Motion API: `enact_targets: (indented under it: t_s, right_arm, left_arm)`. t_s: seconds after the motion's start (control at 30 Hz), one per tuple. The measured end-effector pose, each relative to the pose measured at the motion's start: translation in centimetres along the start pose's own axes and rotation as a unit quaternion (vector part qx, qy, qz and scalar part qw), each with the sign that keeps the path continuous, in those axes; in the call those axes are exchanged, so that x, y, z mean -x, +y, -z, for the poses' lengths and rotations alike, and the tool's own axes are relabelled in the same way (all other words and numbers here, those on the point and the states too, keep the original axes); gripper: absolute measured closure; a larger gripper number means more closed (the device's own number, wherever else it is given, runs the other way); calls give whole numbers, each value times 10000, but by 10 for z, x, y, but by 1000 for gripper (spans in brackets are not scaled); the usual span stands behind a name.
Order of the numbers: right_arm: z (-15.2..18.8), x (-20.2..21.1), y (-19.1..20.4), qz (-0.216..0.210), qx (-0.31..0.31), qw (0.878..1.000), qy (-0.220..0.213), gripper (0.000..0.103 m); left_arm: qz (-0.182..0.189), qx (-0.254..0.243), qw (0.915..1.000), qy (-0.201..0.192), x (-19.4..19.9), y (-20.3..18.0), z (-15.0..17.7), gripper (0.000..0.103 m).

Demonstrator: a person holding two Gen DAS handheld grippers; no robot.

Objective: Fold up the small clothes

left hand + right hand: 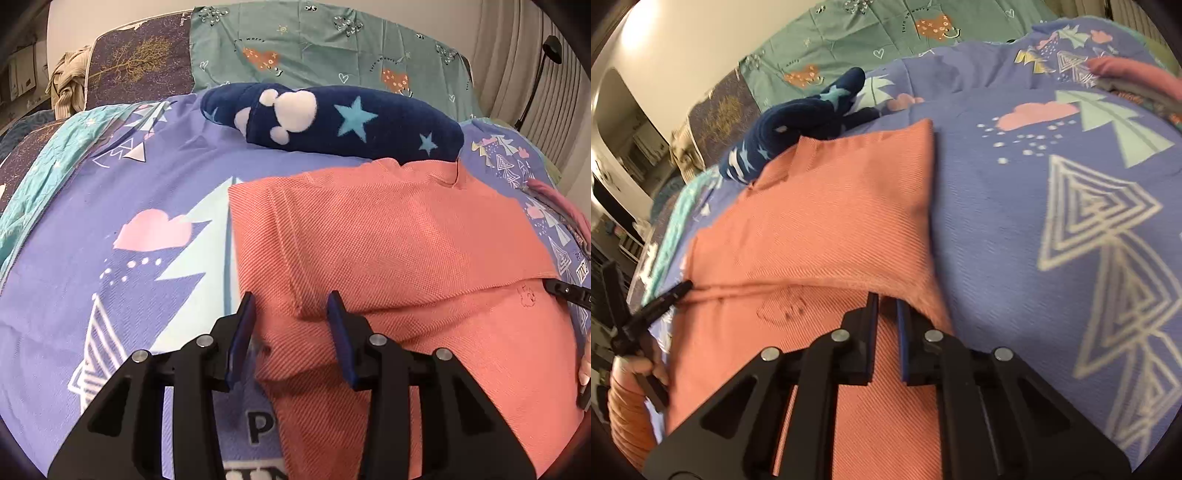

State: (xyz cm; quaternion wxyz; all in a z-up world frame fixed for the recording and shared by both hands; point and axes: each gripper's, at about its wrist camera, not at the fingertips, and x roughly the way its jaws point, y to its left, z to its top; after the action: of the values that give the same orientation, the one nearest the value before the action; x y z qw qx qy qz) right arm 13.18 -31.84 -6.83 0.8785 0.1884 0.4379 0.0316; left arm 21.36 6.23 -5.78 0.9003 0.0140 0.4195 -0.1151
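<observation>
Spread over the bed's lilac quilt point(66, 258), we see from the left wrist the salmon garment point(388, 236) lying crosswise, its folded edge right between the parted, released jaws of our left hand-held gripper point(291, 306). From the right wrist, our right hand-held gripper point(886, 299) is clenched, jaws almost together at that same fold's right end, though whether cloth is pinched we cannot tell.

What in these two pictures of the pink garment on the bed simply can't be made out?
- Pink garment: its near end is cut off by the bottom edge and hidden behind the left gripper in the left wrist view.
- Small stitched motif: too blurred to read in the right wrist view.
- Right gripper: whether cloth is pinched is hidden by its own fingers.
- Navy star fabric: bunched, so its type is unclear.
</observation>
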Motion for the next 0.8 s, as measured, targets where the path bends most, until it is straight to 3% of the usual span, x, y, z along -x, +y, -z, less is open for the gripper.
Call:
enact_targets:
  t_s: [0.07,0.17,0.3,0.43,0.5,0.57,0.67,0.73,0.8]
  right_arm:
    - [0,10,6,-60,266,9995,141,80]
    - [-10,30,18,-239,714,9972,-40,77]
    - [-44,37,19,-185,872,9956,-292,59]
    - [-69,8,-16,-1,258,9996,-130,58]
    - [-66,-13,-32,-39,-14,9999,149,58]
    - [-51,-24,-33,254,356,9989,148,69]
    - [-40,-12,-20,621,763,9951,-106,68]
    - [-34,4,-16,520,725,9958,-222,68]
    - [-21,26,-10,249,889,9951,-346,66]
  left_arm:
    - [159,60,9998,-117,12,2,0,61]
    - [324,203,9986,-361,22,9,-14,59]
    - [199,284,9986,-391,14,20,-35,52]
    - [36,531,9986,-73,-13,37,-32,50]
    - [-111,359,9992,122,-27,36,-17,48]
    - [-90,360,9993,17,-20,37,-14,46]
    - [-297,254,9992,70,-12,37,-11,46]
    - [-164,163,9997,-12,7,33,-2,46]
    - [219,166,9996,-114,28,28,11,45]
